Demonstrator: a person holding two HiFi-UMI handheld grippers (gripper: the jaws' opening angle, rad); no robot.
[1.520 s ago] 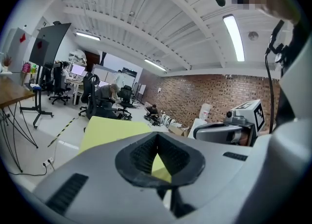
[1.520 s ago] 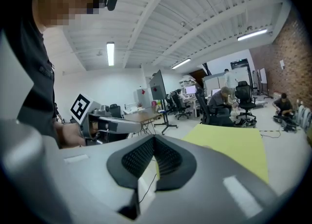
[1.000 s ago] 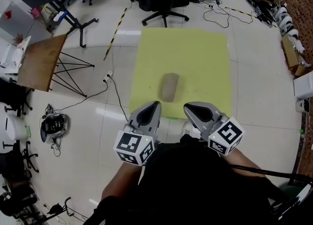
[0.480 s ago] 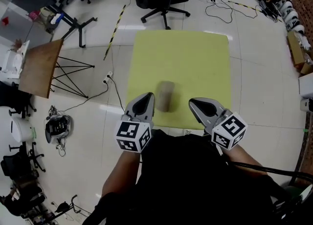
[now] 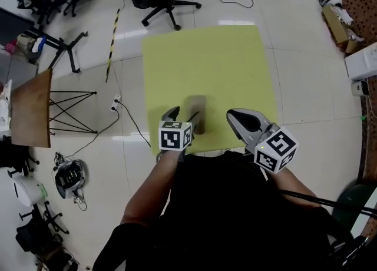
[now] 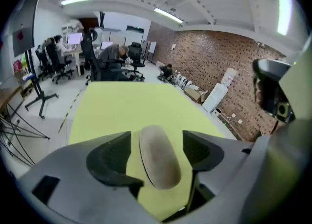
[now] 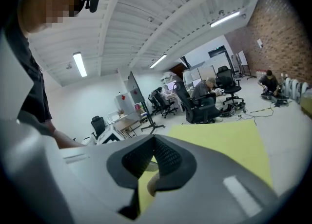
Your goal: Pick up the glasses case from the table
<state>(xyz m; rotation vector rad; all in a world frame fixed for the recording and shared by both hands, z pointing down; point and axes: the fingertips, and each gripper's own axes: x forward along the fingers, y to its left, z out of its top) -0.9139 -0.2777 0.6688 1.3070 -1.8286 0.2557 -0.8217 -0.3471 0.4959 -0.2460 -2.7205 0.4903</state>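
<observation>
Your left gripper [image 6: 156, 139] has come down toward the yellow table [image 5: 206, 58] and tipped nose-down since a second ago, when it hung level with the right one, short of the near edge. Its jaws, together then, have just been opening. They now stand apart on either side of the glasses case [image 5: 198, 106], which lies flat close to the table's near edge. A gap shows between each pad and the case, so no grip is made yet. Your right gripper [image 7: 153, 144] has its jaws closed together on nothing and hangs to the right of the case, clear of it. Judgement: the approach looks lined up. It remains to settle lower, close across the case's width and lift.
</observation>
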